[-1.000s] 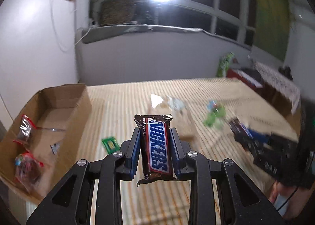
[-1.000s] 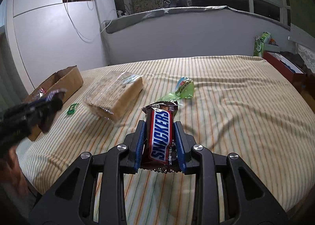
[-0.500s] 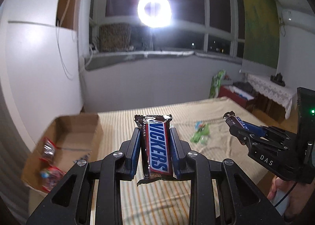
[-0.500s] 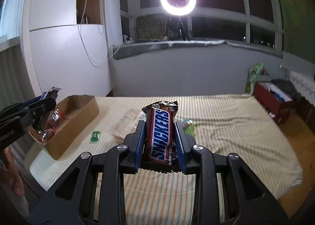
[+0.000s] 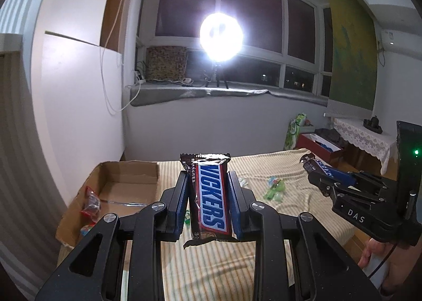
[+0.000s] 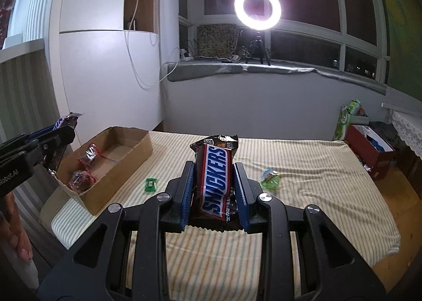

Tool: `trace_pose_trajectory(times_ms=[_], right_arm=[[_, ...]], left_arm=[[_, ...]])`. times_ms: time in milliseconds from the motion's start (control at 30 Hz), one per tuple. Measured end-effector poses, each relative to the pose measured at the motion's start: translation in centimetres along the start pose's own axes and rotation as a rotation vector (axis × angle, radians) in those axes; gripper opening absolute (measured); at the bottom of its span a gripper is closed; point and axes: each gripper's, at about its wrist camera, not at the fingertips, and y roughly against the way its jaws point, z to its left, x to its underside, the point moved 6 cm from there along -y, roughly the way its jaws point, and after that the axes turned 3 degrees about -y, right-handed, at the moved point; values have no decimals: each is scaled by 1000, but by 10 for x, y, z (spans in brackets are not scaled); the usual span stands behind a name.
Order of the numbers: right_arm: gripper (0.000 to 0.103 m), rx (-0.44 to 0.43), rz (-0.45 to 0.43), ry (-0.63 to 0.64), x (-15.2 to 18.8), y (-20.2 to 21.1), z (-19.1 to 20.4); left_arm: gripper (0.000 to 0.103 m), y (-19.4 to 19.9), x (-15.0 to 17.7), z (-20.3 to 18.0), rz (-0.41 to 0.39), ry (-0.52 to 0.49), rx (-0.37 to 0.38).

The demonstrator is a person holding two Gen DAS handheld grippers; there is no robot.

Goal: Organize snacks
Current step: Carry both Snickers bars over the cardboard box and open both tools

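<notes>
While clamped on chocolate bars (image 5: 209, 199), both grippers (image 6: 214, 190) best unclench low over cardboard box (image 6: 124, 169), avoiding spills.

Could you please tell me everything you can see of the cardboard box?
The cardboard box is a plain brown, shallow, open-topped tray with worn, uneven edges. It lies on the striped bedspread at the bed's left edge, near the white wall. Two red-edged clear snack packets lie inside; the rest of its floor is bare.
</notes>
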Motion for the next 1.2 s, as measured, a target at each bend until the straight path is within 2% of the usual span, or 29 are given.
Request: trace_pose_trajectory(times_ms=[233, 367, 700, 900, 1200], right_arm=[[30, -35, 24, 72, -5, -18, 46], [30, -87, 38, 128, -8, -35, 89], [30, -247, 61, 211, -7, -72, 179], [30, -290, 85, 226, -1, -89, 200], [30, -316, 136, 226, 6, -130, 211]], left_arm=[[26, 3, 4, 28, -5, 40, -15], [26, 6, 10, 55, -8, 78, -43], [26, 21, 29, 126, 2, 162, -177], [26, 20, 35, 145, 17, 182, -224], [26, -10, 44, 155, 63, 194, -217]])
